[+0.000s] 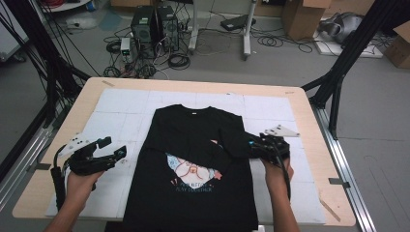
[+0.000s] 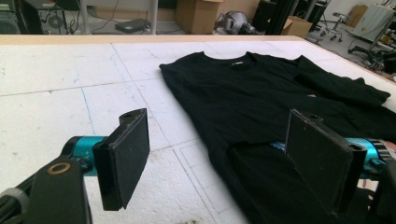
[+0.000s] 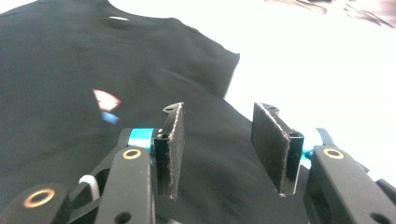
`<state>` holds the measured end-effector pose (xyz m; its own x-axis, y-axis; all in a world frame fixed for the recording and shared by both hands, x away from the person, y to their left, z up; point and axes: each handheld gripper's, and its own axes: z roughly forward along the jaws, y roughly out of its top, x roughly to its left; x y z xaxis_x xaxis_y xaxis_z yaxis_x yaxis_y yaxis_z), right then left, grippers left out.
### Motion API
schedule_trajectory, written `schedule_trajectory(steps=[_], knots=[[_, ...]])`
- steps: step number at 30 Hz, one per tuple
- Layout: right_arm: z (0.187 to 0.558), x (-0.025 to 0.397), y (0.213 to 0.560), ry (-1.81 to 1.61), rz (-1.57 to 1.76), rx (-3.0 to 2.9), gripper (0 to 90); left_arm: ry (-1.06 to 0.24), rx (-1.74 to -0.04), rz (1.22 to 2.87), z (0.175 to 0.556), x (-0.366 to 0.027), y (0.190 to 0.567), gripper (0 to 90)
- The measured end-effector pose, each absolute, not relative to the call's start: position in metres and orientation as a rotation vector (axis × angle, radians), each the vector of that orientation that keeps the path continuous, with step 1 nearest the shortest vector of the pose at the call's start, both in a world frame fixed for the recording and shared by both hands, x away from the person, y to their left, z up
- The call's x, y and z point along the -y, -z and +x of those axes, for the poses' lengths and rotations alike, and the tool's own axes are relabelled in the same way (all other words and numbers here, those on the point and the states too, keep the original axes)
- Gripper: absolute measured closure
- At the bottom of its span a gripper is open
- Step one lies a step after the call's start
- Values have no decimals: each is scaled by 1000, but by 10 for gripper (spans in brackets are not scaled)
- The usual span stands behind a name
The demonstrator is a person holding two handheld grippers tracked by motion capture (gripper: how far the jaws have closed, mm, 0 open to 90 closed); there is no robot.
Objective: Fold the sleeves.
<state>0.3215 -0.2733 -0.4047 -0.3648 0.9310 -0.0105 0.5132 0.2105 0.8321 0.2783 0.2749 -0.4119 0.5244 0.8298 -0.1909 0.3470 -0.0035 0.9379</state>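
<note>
Over the black T-shirt (image 1: 193, 159), right gripper (image 3: 219, 140) hovers spread; left gripper (image 2: 224, 158) spread beside it.

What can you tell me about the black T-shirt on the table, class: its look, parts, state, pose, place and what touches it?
The black cloth T-shirt lies flat, front up, on the white gridded mat, collar with a small white label toward the far edge, hem toward the person. A cartoon print with pale lettering sits on the chest. Both sleeves are folded inward across it. The right gripper is at the folded right sleeve, its fingers open over the cloth. The left gripper is open beside the left edge.
</note>
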Motion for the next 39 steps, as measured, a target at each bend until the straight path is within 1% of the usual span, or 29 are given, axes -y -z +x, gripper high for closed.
schedule_trajectory(steps=[4, 9, 11, 14, 17, 20, 22, 25, 28, 33, 39], knots=[[316, 291, 422, -949, 1419, -1940, 441, -516, -1031, 1592, 279, -274, 412, 226], [320, 300, 437, -903, 1516, -1944, 441, -520, -1030, 1595, 279, -274, 412, 226], [322, 301, 441, -883, 1537, -1962, 464, -520, -1032, 1596, 279, -274, 412, 226], [323, 300, 444, -908, 1554, -1977, 527, -520, -1031, 1595, 279, -274, 412, 226], [323, 301, 445, -945, 1544, -2007, 638, -519, -1031, 1603, 278, -274, 412, 226], [323, 300, 444, -953, 1542, -2021, 780, -518, -1030, 1605, 279, -274, 413, 226], [321, 298, 442, -937, 1502, -2029, 827, -515, -1034, 1609, 279, -274, 413, 229], [319, 294, 438, -955, 1455, -2031, 838, -515, -1041, 1607, 279, -273, 413, 230], [315, 283, 426, -1017, 1388, -2003, 838, -517, -1041, 1607, 279, -274, 413, 231], [309, 248, 407, -1119, 1221, -2036, 837, -515, -1044, 1607, 280, -275, 413, 231], [308, 211, 396, -1192, 1102, -2091, 837, -512, -1044, 1604, 280, -275, 413, 231]])
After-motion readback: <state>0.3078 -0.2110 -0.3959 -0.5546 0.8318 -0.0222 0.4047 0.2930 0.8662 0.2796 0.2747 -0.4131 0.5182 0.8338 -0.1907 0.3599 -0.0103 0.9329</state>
